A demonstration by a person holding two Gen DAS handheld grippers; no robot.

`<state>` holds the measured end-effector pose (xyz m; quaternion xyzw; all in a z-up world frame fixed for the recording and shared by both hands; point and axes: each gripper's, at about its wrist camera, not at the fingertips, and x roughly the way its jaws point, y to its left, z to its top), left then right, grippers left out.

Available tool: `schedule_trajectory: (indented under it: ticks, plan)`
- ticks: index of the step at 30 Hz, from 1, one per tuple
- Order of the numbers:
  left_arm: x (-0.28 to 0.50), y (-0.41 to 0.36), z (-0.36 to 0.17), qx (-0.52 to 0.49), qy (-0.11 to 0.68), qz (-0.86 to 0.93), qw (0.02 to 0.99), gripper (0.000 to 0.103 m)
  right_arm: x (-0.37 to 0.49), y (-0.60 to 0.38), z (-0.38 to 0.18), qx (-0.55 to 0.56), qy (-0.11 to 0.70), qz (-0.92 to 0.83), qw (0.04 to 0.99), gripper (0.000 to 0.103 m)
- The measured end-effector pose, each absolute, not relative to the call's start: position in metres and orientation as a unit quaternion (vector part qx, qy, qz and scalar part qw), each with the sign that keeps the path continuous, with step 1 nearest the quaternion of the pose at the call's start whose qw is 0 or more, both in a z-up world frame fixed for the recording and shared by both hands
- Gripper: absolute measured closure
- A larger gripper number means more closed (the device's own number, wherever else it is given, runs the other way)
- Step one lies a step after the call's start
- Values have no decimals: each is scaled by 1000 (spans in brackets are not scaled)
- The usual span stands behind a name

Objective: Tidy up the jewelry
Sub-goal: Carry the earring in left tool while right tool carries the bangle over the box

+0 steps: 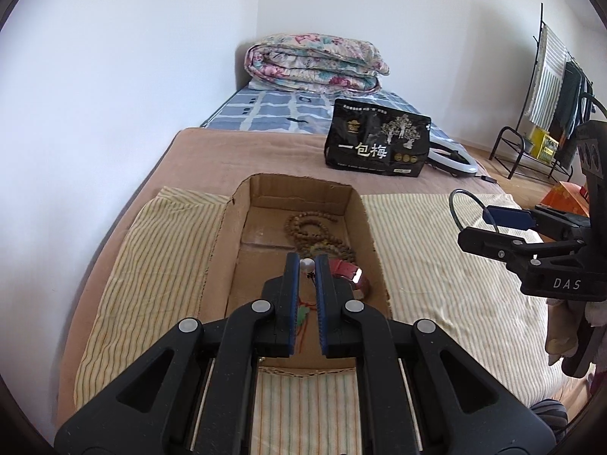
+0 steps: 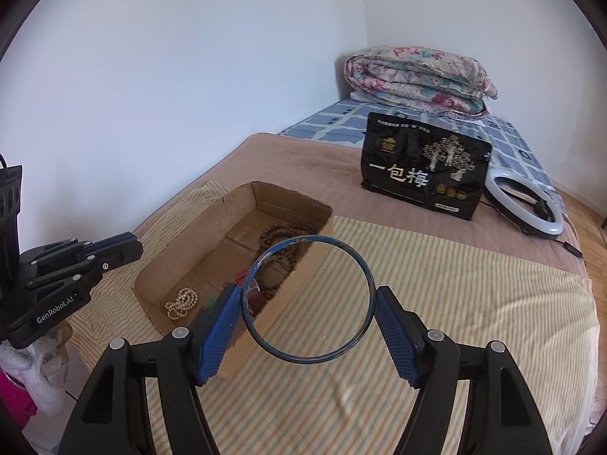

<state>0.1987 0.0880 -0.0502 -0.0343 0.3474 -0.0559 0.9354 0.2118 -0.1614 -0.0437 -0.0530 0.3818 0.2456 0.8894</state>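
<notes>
An open cardboard box [image 1: 364, 212] [image 2: 189, 250] lies on a striped cloth on the bed. It holds a brown bead necklace [image 1: 315, 231] [image 2: 280, 239], a red bangle [image 1: 353, 273], a green charm on red cord [image 1: 301, 314] and a white pearl strand [image 2: 182, 303]. My left gripper [image 1: 306, 265] hangs over the box, nearly shut, with a white bead [image 1: 306, 264] between its fingertips. My right gripper [image 2: 308, 299] is shut on a thin blue ring bangle [image 2: 364, 265], held above the cloth right of the box; it also shows in the left wrist view [image 1: 461, 208].
A black snack bag [image 1: 375, 140] [image 2: 421, 167] stands behind the box, with a white ring light [image 2: 527, 204] beside it. A folded floral quilt [image 1: 315, 64] lies at the far end of the bed. A clothes rack [image 1: 550, 87] stands at right.
</notes>
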Motion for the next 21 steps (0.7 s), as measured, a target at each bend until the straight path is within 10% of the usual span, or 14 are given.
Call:
schedule_trajectory:
  ticks: [21]
  plan:
    - [224, 109, -83, -51, 373, -43, 925, 96, 267, -101, -77, -65, 405, 266, 872, 30]
